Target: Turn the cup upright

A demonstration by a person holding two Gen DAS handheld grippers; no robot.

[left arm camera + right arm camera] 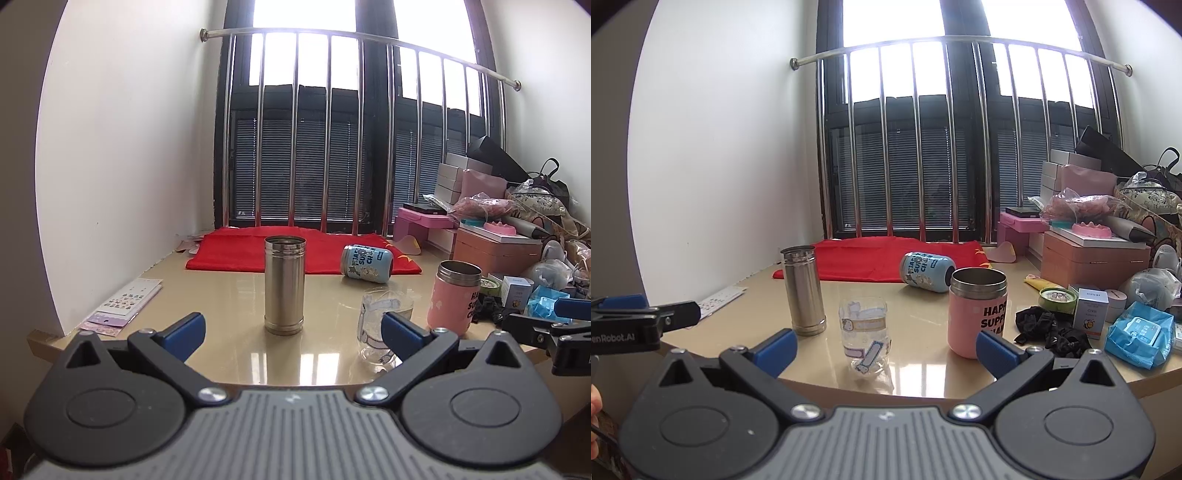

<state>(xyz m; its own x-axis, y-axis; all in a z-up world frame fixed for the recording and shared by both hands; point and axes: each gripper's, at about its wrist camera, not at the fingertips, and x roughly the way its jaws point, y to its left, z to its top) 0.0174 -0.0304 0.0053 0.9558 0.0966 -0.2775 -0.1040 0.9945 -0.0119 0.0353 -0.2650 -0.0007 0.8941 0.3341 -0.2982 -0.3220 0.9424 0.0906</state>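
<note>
A blue printed cup (366, 263) lies on its side at the far middle of the beige table (229, 354), partly on a red cloth (236, 251); it also shows in the right wrist view (928, 271). A tall steel cup (284, 284) (804, 291), a clear glass cup (380, 328) (865, 336) and a pink cup (456, 297) (977, 310) stand upright. My left gripper (291, 334) is open and empty at the near edge, facing the steel cup. My right gripper (886, 349) is open and empty, facing the glass cup.
Boxes, bags and packets (1108, 266) crowd the table's right side. A black cloth (1049, 326) and a blue wipes pack (1141, 336) lie near the right front. Sticker sheets (123, 304) lie at the left by the white wall. A railed window (332, 147) stands behind.
</note>
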